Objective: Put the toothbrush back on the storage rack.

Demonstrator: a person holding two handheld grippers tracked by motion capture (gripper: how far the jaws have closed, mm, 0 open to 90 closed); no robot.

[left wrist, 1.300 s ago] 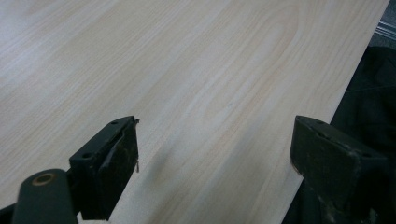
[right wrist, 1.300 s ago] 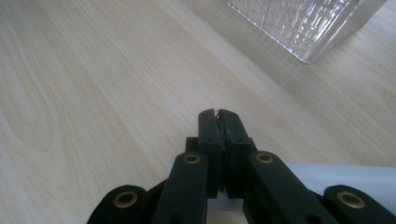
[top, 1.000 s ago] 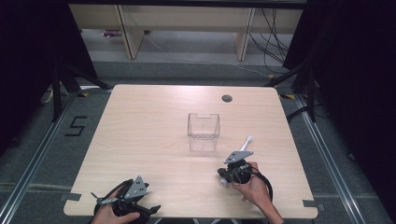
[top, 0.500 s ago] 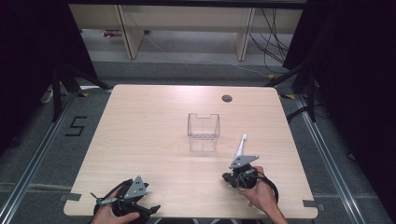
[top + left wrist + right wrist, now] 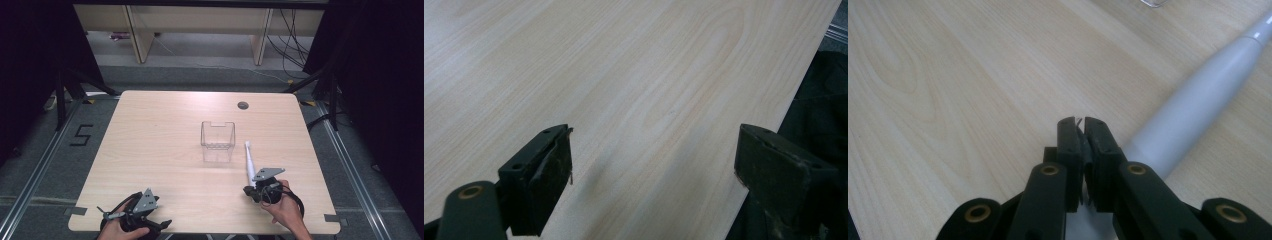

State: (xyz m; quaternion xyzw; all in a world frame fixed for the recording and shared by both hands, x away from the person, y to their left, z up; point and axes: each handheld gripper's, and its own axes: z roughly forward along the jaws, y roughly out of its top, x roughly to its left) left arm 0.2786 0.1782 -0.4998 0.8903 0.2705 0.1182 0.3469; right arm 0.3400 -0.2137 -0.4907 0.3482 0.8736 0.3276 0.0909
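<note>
A white, pen-like stick point(image 5: 248, 161) lies on the wooden table point(image 5: 160, 130), pointing at the clear plastic box point(image 5: 217, 141) in the middle. My right gripper point(image 5: 248, 189) rests at the stick's near end with its jaws pressed together. In the right gripper view, the stick point(image 5: 1198, 100) runs alongside and under the right gripper point(image 5: 1082, 122), not between its pads. My left gripper point(image 5: 157, 220) sits at the table's front left edge. Its jaws stand wide apart over bare wood in the left gripper view, the left gripper point(image 5: 654, 160) holding nothing.
A round cable hole point(image 5: 243, 105) sits near the table's far edge. Shelving point(image 5: 200, 30) and cables stand on the floor beyond. The table's front edge point(image 5: 769, 120) runs close by my left gripper, with dark clothing past it.
My right gripper has shifted right and slightly toward the person. The stick has swung with it, its far tip moving left toward the box. The left gripper stayed still.
</note>
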